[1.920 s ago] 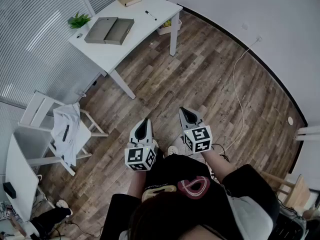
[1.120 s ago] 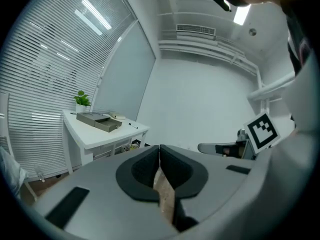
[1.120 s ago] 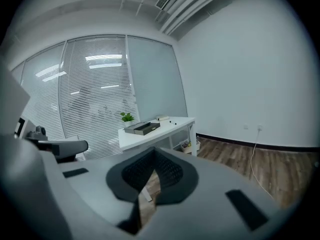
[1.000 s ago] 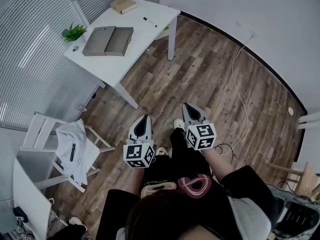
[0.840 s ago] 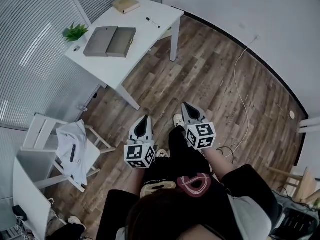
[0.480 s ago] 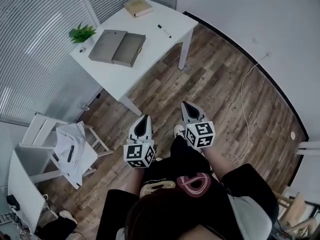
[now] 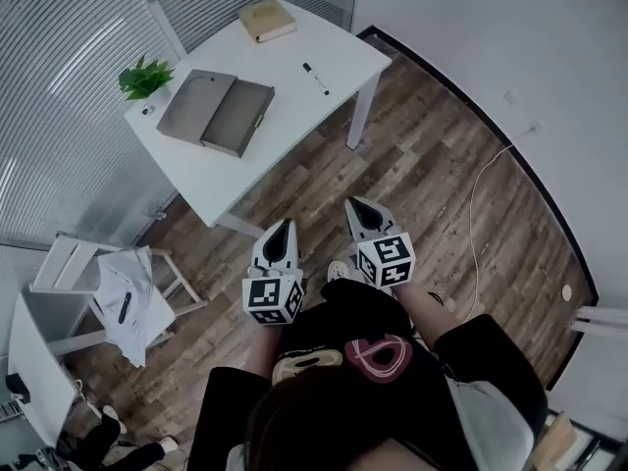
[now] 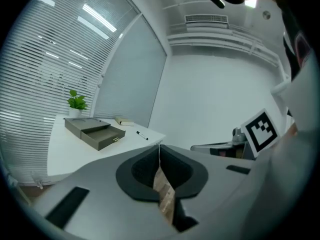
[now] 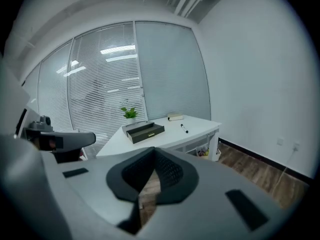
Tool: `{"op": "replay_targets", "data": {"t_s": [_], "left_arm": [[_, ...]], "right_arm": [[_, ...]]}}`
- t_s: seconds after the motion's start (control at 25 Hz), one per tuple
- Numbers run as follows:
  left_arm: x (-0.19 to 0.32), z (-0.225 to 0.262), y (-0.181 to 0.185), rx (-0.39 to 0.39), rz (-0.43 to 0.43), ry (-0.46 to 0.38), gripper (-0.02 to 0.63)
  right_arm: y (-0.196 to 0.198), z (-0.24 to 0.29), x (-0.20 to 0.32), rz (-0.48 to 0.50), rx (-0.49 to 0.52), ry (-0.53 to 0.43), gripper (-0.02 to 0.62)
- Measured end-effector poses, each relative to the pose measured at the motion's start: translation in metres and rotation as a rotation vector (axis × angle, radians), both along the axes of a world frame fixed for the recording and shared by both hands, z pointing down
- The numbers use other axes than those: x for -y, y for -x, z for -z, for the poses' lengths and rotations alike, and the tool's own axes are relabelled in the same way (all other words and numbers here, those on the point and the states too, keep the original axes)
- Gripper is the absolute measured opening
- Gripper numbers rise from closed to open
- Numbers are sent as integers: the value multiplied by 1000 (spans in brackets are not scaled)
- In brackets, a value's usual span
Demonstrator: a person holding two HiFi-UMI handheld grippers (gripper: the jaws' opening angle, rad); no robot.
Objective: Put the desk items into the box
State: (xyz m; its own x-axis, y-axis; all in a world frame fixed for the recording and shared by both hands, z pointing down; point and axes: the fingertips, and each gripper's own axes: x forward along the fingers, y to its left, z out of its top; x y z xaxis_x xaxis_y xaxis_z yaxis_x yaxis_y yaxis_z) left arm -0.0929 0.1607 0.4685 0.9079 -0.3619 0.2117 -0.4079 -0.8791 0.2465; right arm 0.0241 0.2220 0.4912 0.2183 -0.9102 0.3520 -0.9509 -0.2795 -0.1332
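A white desk stands ahead of me on the wooden floor. On it lie a grey box with an open drawer, a tan book, a black pen and a small potted plant. My left gripper and right gripper are held side by side above the floor, short of the desk, both shut and empty. The left gripper view shows the box, book and pen beyond its closed tips. The right gripper view shows the box and pen.
A white chair draped with a cloth stands to the left, beside another white table. A cable trails over the floor at the right. A bin of small items sits under the desk.
The person has walked towards the desk, which now appears closer to both grippers. The chair has slid lower left in view. Both grippers stay shut and side by side.
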Motion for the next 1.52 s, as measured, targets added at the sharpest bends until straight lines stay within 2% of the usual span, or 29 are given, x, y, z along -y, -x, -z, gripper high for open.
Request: {"op": "replay_targets", "data": {"t_s": [0.36, 0.76, 1.12, 1.52], "left_arm": [[3, -2, -65, -21, 29, 25, 20], [16, -8, -68, -1, 71, 28, 20], [75, -13, -77, -8, 81, 48, 20], [167, -19, -103, -4, 33, 76, 20]], "right_arm": [[-57, -8, 2, 46, 16, 18, 9], [-75, -21, 13, 48, 46, 40, 9], [-86, -23, 61, 43, 49, 57, 9], [-107, -24, 151, 5, 67, 88, 9]]}}
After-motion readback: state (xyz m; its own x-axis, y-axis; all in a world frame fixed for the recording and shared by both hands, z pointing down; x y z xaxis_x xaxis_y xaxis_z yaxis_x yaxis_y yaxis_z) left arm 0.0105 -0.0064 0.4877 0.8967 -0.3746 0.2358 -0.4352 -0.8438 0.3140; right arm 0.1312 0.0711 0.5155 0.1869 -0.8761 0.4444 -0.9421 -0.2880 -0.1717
